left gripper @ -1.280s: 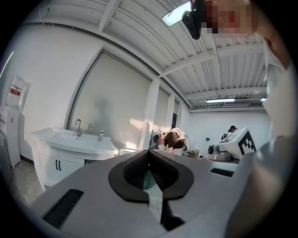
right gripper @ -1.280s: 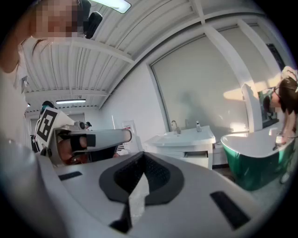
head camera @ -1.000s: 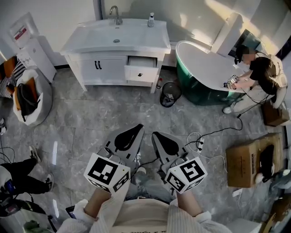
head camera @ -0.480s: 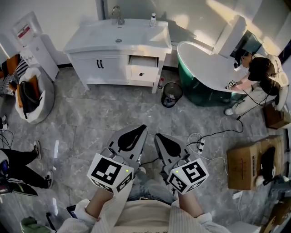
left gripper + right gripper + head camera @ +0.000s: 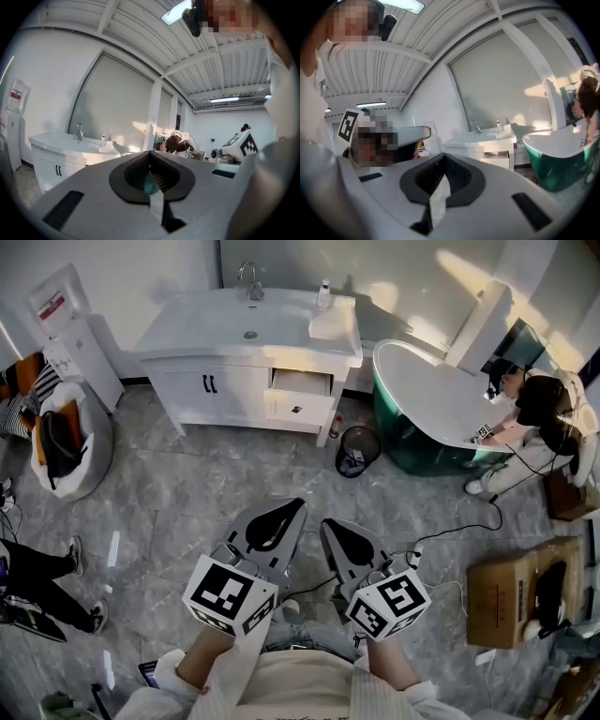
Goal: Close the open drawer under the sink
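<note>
The white sink cabinet (image 5: 220,390) stands against the far wall. Its right-hand drawer (image 5: 298,407) is pulled out. Well in front of the cabinet, the left gripper (image 5: 292,509) and right gripper (image 5: 330,526) hover side by side above the floor, both clenched on nothing. Just right of the cabinet stands a black bin (image 5: 358,446).

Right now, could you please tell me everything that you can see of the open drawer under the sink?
The open drawer is white and looks like painted wood. It sits in the right part of the vanity cabinet, beside the double doors and just below the sink counter. It is pulled partly out and level, so its pale inside shows from above; what it holds is too small to tell. Its flat front bears one small dark handle in the middle. Nothing touches the front.
</note>
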The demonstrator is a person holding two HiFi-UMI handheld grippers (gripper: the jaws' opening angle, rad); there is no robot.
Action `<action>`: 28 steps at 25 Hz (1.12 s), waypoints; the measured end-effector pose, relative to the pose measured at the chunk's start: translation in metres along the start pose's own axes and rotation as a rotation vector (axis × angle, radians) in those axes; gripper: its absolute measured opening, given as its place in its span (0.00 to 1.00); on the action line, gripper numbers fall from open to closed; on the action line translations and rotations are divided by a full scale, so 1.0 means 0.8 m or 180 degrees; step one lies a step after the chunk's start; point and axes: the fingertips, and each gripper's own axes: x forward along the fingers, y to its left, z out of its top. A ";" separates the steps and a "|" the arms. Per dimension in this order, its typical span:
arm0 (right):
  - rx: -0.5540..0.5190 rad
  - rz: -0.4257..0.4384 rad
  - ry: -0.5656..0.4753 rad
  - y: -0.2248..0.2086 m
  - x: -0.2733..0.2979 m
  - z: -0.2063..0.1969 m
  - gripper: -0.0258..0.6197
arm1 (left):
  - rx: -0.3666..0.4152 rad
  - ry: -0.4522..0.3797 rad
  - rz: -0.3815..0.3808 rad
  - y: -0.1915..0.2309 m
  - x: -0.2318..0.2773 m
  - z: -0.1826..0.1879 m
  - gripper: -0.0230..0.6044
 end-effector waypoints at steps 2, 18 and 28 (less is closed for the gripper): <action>-0.0012 -0.0002 -0.0018 -0.009 0.018 0.009 0.05 | 0.0013 -0.0006 -0.0005 0.018 0.014 0.006 0.06; 0.0025 -0.0178 -0.0057 -0.088 0.177 0.071 0.05 | 0.0035 0.0102 -0.0162 0.167 0.129 0.045 0.06; 0.0114 -0.0460 -0.0094 -0.114 0.242 0.074 0.05 | 0.0023 0.0116 -0.0282 0.248 0.157 0.047 0.06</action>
